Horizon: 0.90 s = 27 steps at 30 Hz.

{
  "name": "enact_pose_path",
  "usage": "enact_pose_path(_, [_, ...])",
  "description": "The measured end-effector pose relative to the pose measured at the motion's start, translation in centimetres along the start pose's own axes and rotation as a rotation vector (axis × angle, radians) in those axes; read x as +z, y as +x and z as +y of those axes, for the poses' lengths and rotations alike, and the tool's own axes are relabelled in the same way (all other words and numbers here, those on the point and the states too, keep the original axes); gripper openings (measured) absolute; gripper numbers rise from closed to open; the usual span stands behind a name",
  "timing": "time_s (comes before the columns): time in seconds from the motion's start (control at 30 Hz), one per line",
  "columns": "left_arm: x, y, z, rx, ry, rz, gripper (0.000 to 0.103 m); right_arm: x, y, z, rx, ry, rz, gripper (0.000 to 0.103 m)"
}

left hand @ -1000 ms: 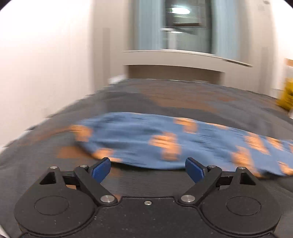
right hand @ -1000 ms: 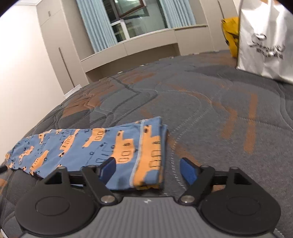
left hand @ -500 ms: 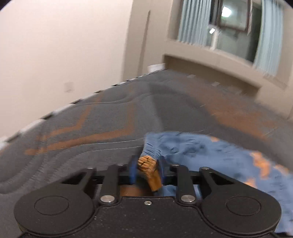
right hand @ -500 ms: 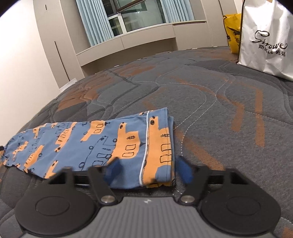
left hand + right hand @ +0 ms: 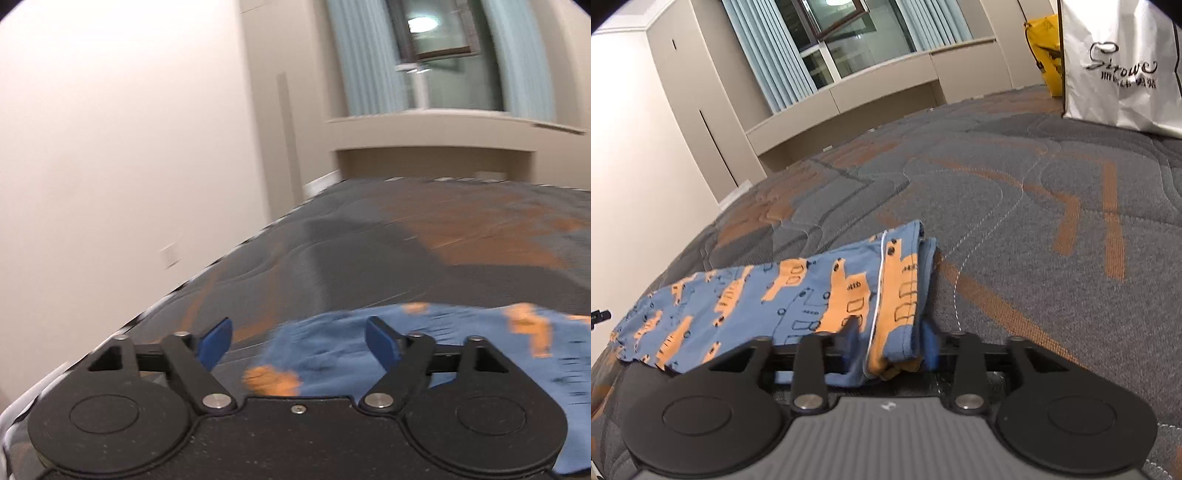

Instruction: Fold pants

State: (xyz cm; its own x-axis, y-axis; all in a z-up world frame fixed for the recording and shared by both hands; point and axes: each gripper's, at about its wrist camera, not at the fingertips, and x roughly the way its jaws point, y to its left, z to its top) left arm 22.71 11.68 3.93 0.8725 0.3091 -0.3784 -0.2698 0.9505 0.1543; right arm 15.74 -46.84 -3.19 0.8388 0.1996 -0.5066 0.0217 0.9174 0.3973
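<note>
Right wrist view, bed: grey quilted mattress (image 5: 1015, 206) with orange stripes, filling the scene.
White bag: glossy white paper carrier bag (image 5: 1123, 66) with black lettering, standing at the far right, a yellow bag (image 5: 1043, 48) behind it.
Pants: blue cotton pants (image 5: 798, 295) printed with orange vehicles, lying flat along the near left of the mattress, hem end nearest.
Right gripper (image 5: 890, 341): 2 blue pads either side of the bunched hem, pressing it while the jaws are opening.
Left wrist view, left gripper (image 5: 297, 341): jaws opening, spread wide; blurred pants (image 5: 461, 343) lie below, untouched.
</note>
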Motion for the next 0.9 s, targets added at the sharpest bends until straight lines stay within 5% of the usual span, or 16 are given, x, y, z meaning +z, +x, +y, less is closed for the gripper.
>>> enact_pose_path(0.07, [0.2,-0.8,-2.2,-0.082,0.022,-0.016,0.099,0.2,-0.5,0.7,-0.02,-0.043,-0.027,0.077])
enact_pose_path(0.2, [-0.4,-1.3,-7.4,-0.256,0.117,-0.012,0.102,2.0,-1.1,3.1,-0.032,-0.183,-0.079,0.097])
enact_pose_path(0.33, [-1.9,-0.7,-11.3,-0.358,0.24,0.006,0.102,6.0,0.7,7.2,0.126,-0.311,-0.045,0.103])
enact_pose_path(0.5, [-3.8,0.6,-12.2,-0.394,0.254,0.093,0.102,10.3,8.0,13.9,0.389,-0.445,0.099,0.102])
enact_pose_path(0.57, [-3.8,1.3,-11.3,-0.411,0.203,0.138,0.102,11.3,12.2,17.0,0.458,-0.479,0.164,0.098])
enact_pose_path(0.7, [-4.2,3.4,-9.3,-0.476,0.072,0.244,0.102,12.1,20.5,22.3,0.576,-0.448,0.309,0.071])
enact_pose_path(0.87, [-4.3,3.3,-8.4,-0.492,0.029,0.243,0.102,10.6,27.6,27.6,0.609,-0.514,0.424,0.055])
enact_pose_path(0.9, [-4.3,3.2,-8.4,-0.49,0.033,0.244,0.102,10.1,28.4,28.2,0.603,-0.54,0.438,0.044])
